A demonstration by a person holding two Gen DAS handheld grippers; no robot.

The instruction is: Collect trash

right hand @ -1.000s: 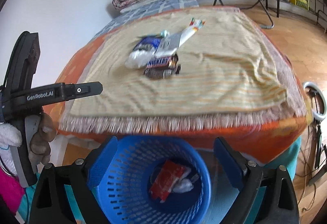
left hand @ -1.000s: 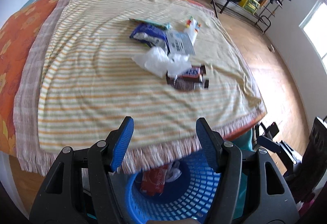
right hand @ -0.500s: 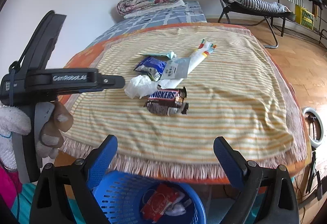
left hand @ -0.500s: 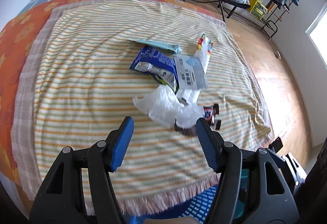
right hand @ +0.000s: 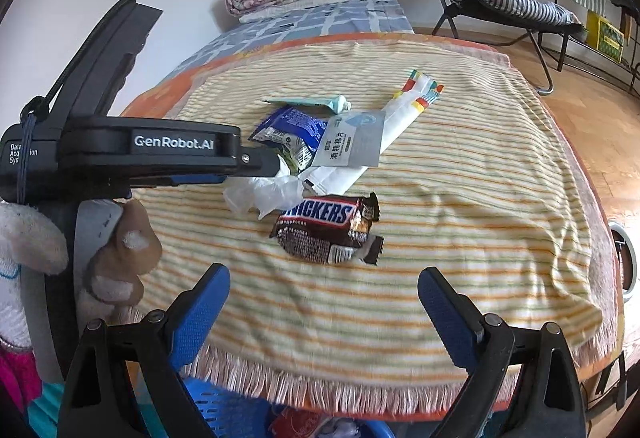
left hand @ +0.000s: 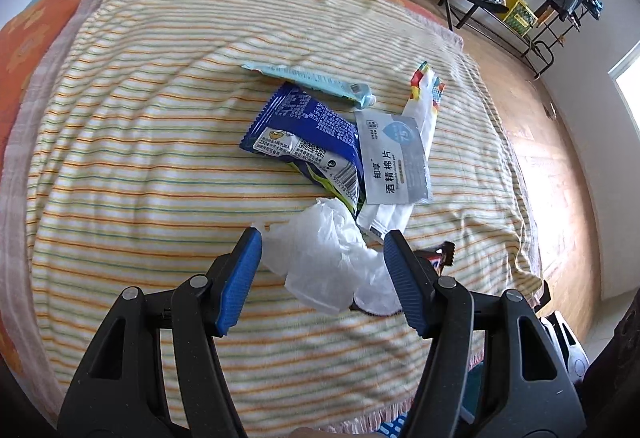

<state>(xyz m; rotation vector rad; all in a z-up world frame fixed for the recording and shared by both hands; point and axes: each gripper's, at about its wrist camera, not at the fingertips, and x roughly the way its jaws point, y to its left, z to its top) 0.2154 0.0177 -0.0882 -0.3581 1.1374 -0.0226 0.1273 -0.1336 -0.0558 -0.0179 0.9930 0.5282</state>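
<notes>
Trash sits mid-frame on the striped blanket [right hand: 460, 198]. We note both grippers [left hand: 322, 258] [right hand: 324, 298] wide, holding nothing. Only the right view shows the whole candy wrapper [right hand: 328, 228] and the blue basket [right hand: 224, 414] at the bottom.

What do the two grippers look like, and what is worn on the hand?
Both grippers, left and right, have black plastic frames with silver rivets and ribbed blue pads. The left one's body carries white "GenRobot.AI" lettering and a dark cord. The hand holding it shows a fluffy white cuff.
</notes>
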